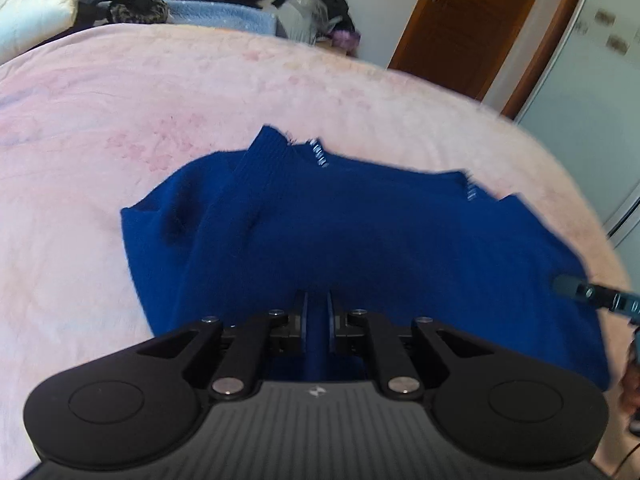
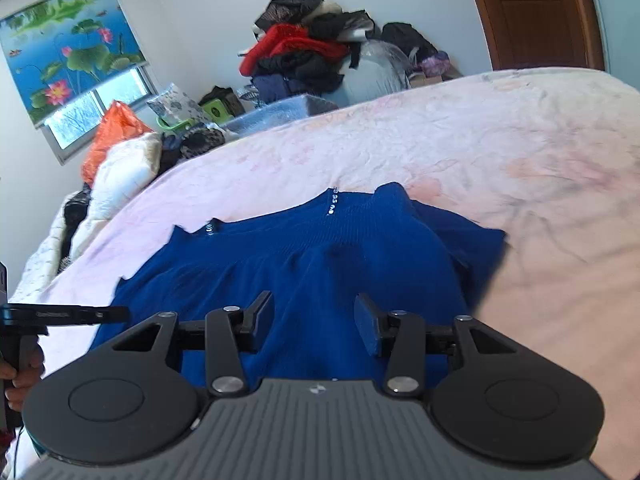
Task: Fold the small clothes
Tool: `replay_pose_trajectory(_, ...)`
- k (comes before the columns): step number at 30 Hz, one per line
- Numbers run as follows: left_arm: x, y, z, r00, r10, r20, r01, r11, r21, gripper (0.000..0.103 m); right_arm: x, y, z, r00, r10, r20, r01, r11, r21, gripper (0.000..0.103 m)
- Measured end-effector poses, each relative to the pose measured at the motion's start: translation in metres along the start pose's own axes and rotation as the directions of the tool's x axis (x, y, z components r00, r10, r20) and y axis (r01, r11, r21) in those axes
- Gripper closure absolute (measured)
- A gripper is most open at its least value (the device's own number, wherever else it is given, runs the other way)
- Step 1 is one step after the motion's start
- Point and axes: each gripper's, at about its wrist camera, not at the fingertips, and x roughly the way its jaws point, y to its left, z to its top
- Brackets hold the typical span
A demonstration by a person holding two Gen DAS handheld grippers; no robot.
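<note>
Pink bedspread (image 2: 480, 152), blue sweater (image 2: 320, 264), clothes pile (image 2: 304, 56) behind

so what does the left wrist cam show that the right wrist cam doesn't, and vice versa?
Left wrist only: left gripper shut on a fold of the blue knitted sweater; pale wardrobe front.
Right wrist only: right gripper open above the knit; window blind printed with lotus flowers.
Both: sweater on the pink bedspread, brown wooden door, heap of clothes.
</note>
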Motion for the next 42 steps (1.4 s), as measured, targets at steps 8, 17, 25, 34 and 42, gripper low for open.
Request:
replay_pose_trajectory(8,-0.011,-0.032,0.024,0.991,0.116,0.066,-0.122,0.989,0.088,0.093,0.016,0.004,0.027,0.994,-0.09,0.056,0.092,0.995,-0.035,0.043)
replay_pose_trajectory(17,0.027,-0.039,0.032,0.956,0.289,0.046,-0.293,0.944,0.149,0.093,0.078,-0.004,0.048,0.981,-0.19,-0.043,0.185,0.978,-0.098,0.044)
replay_pose_trajectory(25,0.035,-0.035,0.033,0.955,0.294,0.049,-0.298,0.942,0.152,0.086,0.056,0.012,0.045,0.983,-0.182,0.017,0.183,0.968,-0.173,0.033)
replay_pose_trajectory(34,0.043,-0.033,0.037,0.953,0.3,0.051,-0.304,0.938,0.164,0.08,0.088,-0.008,0.051,0.97,-0.241,-0.021,0.235,0.958,-0.164,0.031)
replay_pose_trajectory(42,0.041,-0.028,0.035,0.927,0.358,0.113,-0.373,0.912,0.171,0.03,0.063,0.024,0.035,0.986,-0.164,-0.032,0.153,0.964,-0.216,0.019)
